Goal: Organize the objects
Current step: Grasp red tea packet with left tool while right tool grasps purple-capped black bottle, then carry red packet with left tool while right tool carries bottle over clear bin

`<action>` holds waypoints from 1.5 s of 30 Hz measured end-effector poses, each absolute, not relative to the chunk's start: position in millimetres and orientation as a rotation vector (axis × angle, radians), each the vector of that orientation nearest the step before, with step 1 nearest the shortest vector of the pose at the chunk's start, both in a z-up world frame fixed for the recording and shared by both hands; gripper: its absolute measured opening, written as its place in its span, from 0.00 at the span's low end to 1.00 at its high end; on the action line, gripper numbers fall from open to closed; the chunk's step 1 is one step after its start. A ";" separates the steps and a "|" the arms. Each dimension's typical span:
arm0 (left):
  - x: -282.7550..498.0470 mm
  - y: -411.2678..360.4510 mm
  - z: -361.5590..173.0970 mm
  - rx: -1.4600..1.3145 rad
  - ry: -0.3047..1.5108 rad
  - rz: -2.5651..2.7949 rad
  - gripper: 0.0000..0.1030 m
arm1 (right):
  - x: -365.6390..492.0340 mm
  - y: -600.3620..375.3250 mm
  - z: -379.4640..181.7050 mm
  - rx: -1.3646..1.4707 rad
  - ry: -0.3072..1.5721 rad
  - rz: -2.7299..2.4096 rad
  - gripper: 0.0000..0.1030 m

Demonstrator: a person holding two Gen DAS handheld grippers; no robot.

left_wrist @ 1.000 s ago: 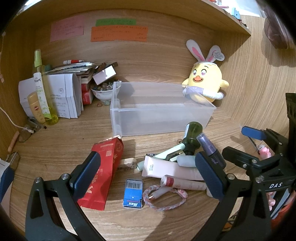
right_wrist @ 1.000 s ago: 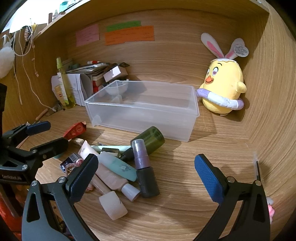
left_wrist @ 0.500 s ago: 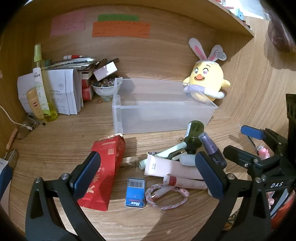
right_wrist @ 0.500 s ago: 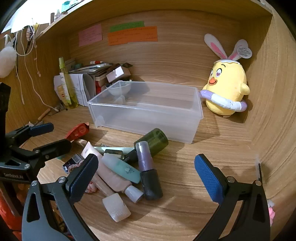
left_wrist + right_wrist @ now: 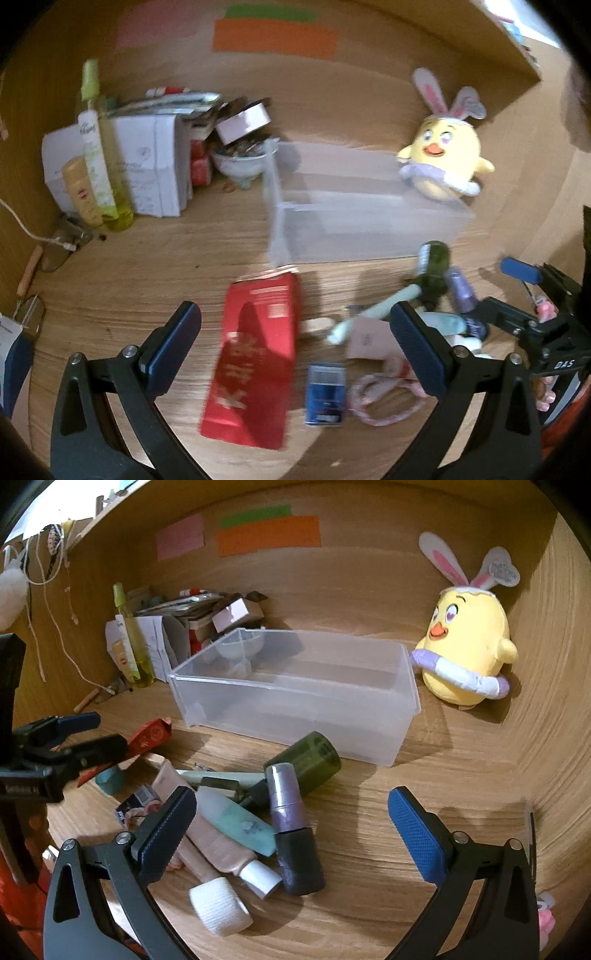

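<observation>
**Both tongs wide apart over the clutter, bin empty behind**

We start with our left gripper (image 5: 295,345): fingers spread wide, nothing between them, hovering above the red carton (image 5: 256,365) that lies flat on the wooden desk (image 5: 147,277). Just right of the carton sits a small blue box (image 5: 325,393), and beside that a pink braided loop (image 5: 384,398). This view is blurred, so we can't read the finer labels.

Over to our right gripper (image 5: 291,821): equally open, holding nothing, above the heap of toiletries. In that heap a purple-capped bottle (image 5: 293,827) lies against a dark green bottle (image 5: 308,760), with a teal tube (image 5: 236,821) and a pink tube (image 5: 210,836) to their left and a white ribbed cap (image 5: 219,910) nearest us.

Beyond the heap stands the clear plastic bin (image 5: 295,694), with nothing in it. To its right, a yellow chick plush (image 5: 467,646) with bunny ears in the corner; to its left, stacked papers and boxes (image 5: 162,646) and a tall yellow-green spray bottle (image 5: 131,638).
</observation>
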State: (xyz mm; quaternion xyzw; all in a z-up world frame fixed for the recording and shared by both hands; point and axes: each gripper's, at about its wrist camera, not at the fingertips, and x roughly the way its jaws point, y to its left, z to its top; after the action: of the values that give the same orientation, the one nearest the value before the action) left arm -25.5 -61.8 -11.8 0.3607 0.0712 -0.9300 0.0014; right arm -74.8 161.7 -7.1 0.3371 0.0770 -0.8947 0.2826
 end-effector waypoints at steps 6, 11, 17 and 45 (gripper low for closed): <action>-45.5 -87.2 -27.9 1.254 0.299 -2.871 1.00 | -90.5 167.7 -16.4 0.970 0.150 -2.351 0.91; -60.1 -93.7 -37.8 1.337 0.343 -2.871 0.99 | -98.8 167.7 -24.0 1.023 0.128 -2.290 0.75; -71.7 -96.8 -49.1 1.403 0.394 -2.854 0.82 | -99.5 162.7 -32.4 1.053 0.148 -2.254 0.53; -49.9 -85.8 -5.8 1.109 0.351 -2.943 0.54 | -97.6 173.3 0.5 0.901 0.139 -2.375 0.22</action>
State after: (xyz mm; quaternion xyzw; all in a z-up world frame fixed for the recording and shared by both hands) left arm -49.9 -85.8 -5.8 0.3506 0.1109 -0.9299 -0.0115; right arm -97.6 173.3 0.5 0.3384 0.0521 -0.8922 0.2945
